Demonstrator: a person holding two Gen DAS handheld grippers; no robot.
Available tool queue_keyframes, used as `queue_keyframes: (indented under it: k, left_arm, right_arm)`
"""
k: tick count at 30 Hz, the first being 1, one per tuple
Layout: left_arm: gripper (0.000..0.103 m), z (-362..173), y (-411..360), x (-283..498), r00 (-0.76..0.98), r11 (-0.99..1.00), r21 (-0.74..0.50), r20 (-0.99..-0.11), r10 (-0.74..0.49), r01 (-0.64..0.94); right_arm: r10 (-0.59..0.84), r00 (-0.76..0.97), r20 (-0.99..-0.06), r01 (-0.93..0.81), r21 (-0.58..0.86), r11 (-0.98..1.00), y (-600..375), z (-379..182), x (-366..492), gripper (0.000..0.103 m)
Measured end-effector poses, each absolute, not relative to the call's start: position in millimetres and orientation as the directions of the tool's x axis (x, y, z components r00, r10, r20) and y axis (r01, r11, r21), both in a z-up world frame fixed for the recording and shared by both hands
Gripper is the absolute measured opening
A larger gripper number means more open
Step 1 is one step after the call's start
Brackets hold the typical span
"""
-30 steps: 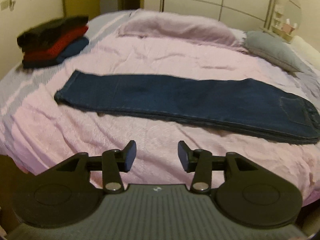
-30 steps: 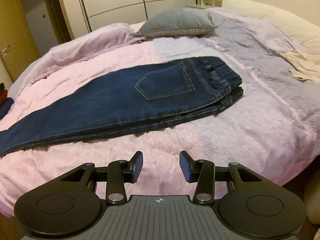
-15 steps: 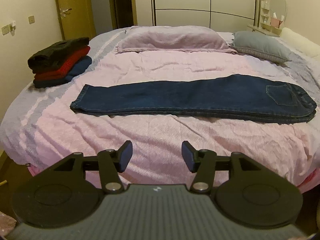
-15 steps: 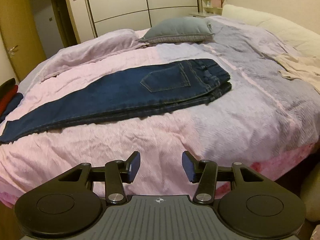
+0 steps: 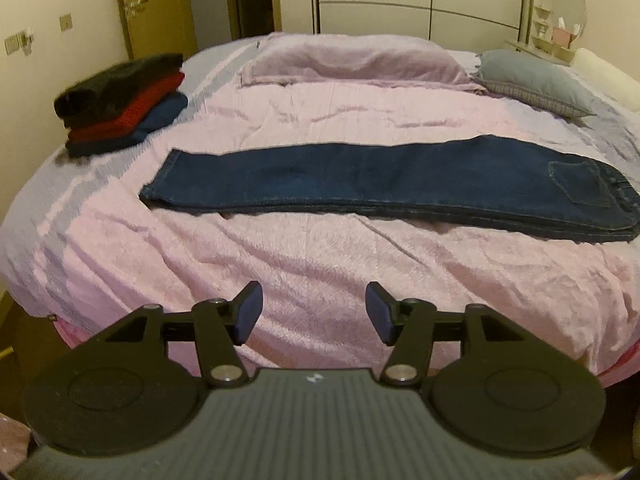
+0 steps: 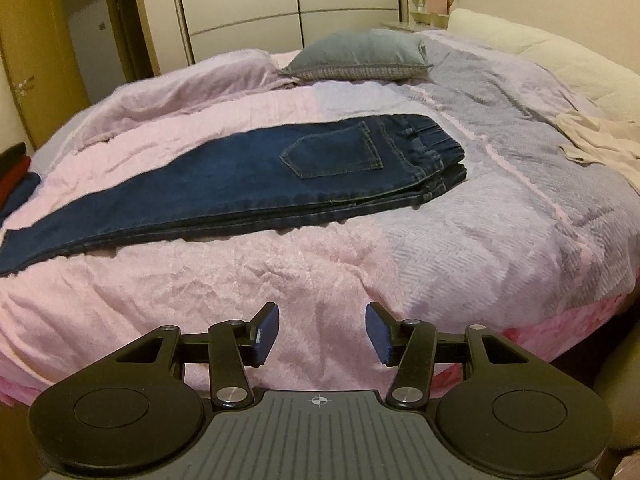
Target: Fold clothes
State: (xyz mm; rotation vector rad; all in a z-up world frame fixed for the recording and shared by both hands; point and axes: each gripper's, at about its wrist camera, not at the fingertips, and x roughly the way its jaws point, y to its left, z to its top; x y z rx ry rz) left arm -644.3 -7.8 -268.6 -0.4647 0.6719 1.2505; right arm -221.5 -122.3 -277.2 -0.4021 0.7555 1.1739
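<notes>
Dark blue jeans lie folded lengthwise, leg on leg, across the pink bedspread, hems at the left, waistband at the right. They also show in the right wrist view, back pocket up. My left gripper is open and empty, held above the bed's near edge, well short of the jeans. My right gripper is open and empty, also above the near edge, short of the waistband end.
A stack of folded clothes, black, red and blue, sits at the bed's far left. A pink pillow and a grey pillow lie at the back. A beige garment lies at the right. Wardrobe doors stand behind.
Both grippers pulled back and rose away from the jeans over the first half second, then edged slightly closer. The jeans lie unmoved. Both grippers stayed open.
</notes>
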Motion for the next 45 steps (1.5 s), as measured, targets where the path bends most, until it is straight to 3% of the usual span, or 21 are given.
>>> queue_keyframes:
  k: [6,14,24,33,45]
  left_arm:
    - [0.052,-288,31,-671,0.279,0.191,-0.204,-0.670,0.688,-0.960]
    - [0.038,-299,100,-692,0.311,0.122,-0.329,-0.619,0.721,-0.936]
    - [0.038,-342,160,-734,0.339,-0.097,-0.575,-0.600,0.724,-0.812]
    - [0.040,-370,204,-799,0.241,-0.296,-0.655,-0.601,0.762,-0.695]
    - [0.039,-388,226,-826,0.186,-0.336,-0.696,-0.560,0.808,-0.634]
  right_arm:
    - [0.635,0.187,-0.750,-0.926,0.081,0.369,-89,-298,-209,0.052]
    - [0.708,0.137,-0.693,-0.924,0.168,0.344,-29,-301,-197,0.052]
    - [0.785,0.013,-0.620,-0.942,0.256,0.218,42,-322,-215,0.052]
    - [0.793,-0.002,-0.610,-0.911,0.328,0.250,61,-344,-207,0.052]
    - [0.798,0.019,-0.602,-0.898,0.340,0.278,62,-346,-207,0.052]
